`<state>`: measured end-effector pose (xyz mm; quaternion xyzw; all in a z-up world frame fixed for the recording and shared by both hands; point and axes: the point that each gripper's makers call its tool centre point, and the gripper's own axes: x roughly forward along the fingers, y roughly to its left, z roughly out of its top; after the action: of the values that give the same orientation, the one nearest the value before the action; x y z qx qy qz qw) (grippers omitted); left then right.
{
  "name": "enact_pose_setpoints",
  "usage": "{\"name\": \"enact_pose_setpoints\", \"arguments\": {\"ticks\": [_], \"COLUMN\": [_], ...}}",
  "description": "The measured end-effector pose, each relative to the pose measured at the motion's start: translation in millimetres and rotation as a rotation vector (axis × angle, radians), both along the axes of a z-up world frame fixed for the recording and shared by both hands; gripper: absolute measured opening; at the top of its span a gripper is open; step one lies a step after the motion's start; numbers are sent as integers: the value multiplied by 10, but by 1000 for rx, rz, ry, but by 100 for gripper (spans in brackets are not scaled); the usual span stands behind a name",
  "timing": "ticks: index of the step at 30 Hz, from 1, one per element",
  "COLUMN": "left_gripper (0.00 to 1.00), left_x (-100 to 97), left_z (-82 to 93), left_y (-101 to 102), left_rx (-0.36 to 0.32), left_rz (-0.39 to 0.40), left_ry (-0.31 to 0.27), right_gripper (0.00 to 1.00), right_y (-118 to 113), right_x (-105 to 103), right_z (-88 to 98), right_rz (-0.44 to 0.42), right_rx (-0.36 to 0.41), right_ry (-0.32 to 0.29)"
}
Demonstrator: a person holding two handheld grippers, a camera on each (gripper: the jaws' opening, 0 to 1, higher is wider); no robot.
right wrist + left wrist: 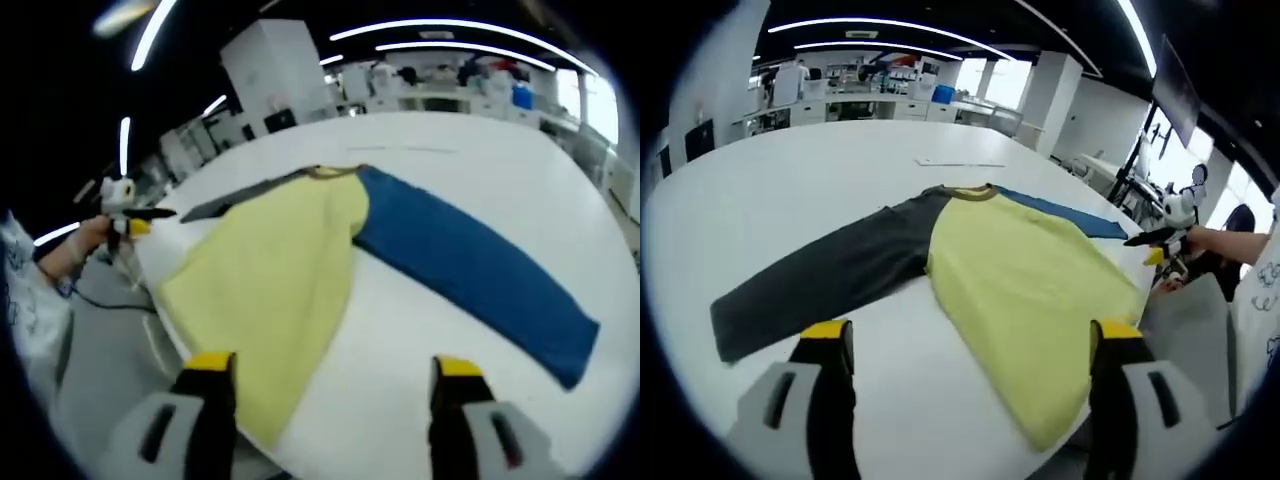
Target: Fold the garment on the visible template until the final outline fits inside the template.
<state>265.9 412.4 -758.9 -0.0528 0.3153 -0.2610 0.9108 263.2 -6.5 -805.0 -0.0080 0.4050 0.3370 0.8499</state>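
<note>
While both claws gape, the garment [1010,290] lies flat, sleeves outstretched, collar [970,192] pointing away.

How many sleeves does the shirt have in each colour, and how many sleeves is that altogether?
Dark grey sleeve: 1
Blue sleeve: 1
Total: 2 sleeves, both spread flat on the white table beside the yellow body

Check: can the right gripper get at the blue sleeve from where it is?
Probably yes. The right gripper hangs open over bare white table, and the blue sleeve lies flat just ahead with nothing on or across it.
</note>
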Motion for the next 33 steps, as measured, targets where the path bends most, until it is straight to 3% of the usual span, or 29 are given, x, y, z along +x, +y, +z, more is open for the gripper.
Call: {"name": "enact_pose_setpoints", "arguments": {"ticks": [3, 6, 10, 13, 17, 20, 24, 28, 33], "left_gripper": [98, 94, 81, 83, 80, 79, 78, 66, 63], "left_x": [133, 260, 489, 750, 927, 1165, 1464, 1647, 1891], "left_z": [13, -12, -24, 0, 9, 8, -114, -173, -242], "left_y": [-5, 13, 30, 70, 59, 143, 242, 279, 269], "left_rx": [-13, -5, 43, 48, 80, 73, 105, 129, 177], "left_rz": [-2, -15, -14, -26, -41, -17, -6, -8, -45], "left_ry": [-3, -5, 5, -3, -23, -43, -44, -35, -35], "right_gripper": [93, 90, 88, 88, 87, 84, 82, 78, 77], "right_y": [22, 45, 104, 137, 190, 262, 305, 374, 469], "right_x": [115, 287, 541, 739, 985, 1197, 1540, 1846, 2127], "right_z": [48, 75, 113, 115, 124, 164, 137, 146, 147], "right_rz": [6, 22, 43, 53, 62, 59, 73, 83, 113], "right_rx": [-4, -9, -19, -17, -2, 25, 11, -14, -47], "right_ry": [-21, -31, -43, -47, -50, -59, -71, -89, -104]}}
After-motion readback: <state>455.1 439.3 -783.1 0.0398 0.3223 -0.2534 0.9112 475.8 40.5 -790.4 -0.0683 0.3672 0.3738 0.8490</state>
